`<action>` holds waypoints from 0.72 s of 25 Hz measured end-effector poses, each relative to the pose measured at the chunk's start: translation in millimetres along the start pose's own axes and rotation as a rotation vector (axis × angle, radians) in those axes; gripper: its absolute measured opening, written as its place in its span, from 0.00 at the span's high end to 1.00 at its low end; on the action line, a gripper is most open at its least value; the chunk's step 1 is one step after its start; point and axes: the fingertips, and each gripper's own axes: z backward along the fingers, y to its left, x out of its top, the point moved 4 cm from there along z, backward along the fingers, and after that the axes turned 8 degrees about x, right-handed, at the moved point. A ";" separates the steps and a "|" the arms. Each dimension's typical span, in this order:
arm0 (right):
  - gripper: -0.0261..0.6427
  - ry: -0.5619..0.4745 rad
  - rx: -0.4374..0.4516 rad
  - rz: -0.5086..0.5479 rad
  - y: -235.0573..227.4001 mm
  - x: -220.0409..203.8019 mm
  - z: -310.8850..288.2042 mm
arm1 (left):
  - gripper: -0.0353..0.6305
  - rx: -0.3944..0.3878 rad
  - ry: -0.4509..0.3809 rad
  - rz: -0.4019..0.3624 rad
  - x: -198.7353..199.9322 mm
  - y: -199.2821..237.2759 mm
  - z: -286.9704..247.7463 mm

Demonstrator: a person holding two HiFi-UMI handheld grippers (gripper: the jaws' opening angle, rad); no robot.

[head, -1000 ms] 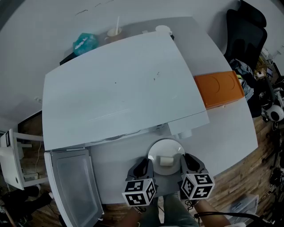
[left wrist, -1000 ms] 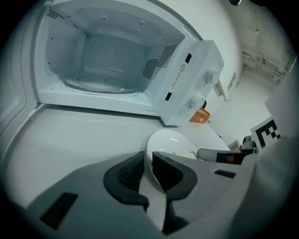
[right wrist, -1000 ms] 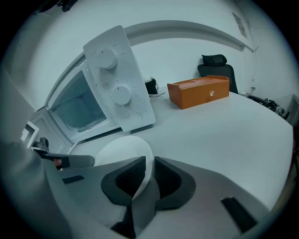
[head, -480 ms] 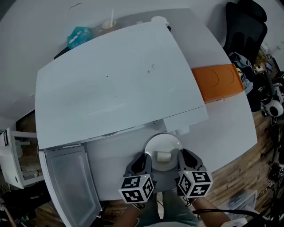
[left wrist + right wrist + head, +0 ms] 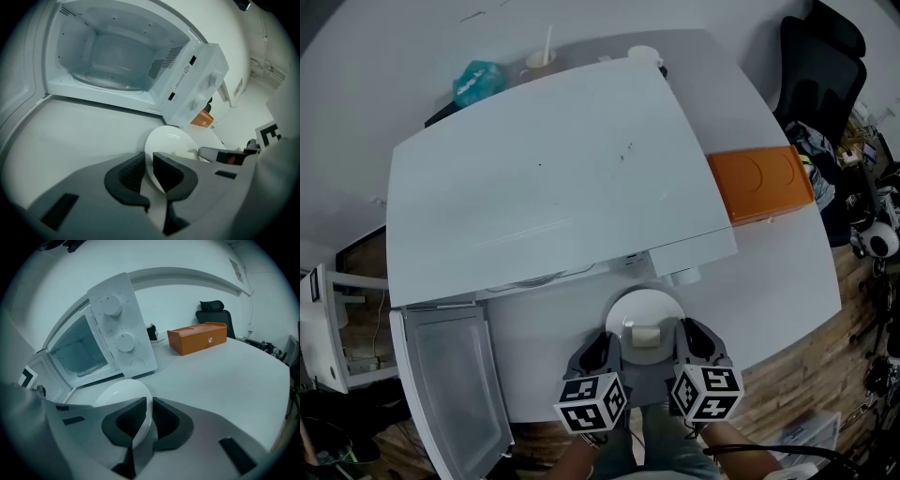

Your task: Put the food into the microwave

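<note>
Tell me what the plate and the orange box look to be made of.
The plate: glossy white, probably glazed ceramic, perhaps melamine; a bright highlight streaks its smooth face. The orange box: matte, likely plastic or painted wood; even colour, no shine, shallow circles on its top.

orange box (image 5: 761, 186): right side of the table (image 5: 787, 272)
black chair (image 5: 816, 66): behind it
teal bag (image 5: 478, 82): far back, beside the straw cup (image 5: 542, 64)
</note>
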 end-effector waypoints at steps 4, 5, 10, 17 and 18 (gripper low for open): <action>0.89 -0.005 0.018 0.012 7.4 3.6 1.0 | 0.87 0.009 -0.009 0.020 -0.3 4.4 7.3; 0.89 -0.005 0.023 0.015 9.9 4.2 0.9 | 0.87 0.013 -0.014 0.025 0.2 6.1 9.3; 0.89 -0.005 0.053 0.035 24.7 6.7 0.8 | 0.87 0.032 -0.040 0.053 3.8 16.1 21.5; 0.89 -0.013 0.100 0.077 51.2 12.8 -1.3 | 0.87 0.069 -0.087 0.096 10.9 34.1 40.8; 0.89 -0.013 0.107 0.082 55.4 13.4 -1.9 | 0.88 0.074 -0.093 0.103 11.7 37.3 43.6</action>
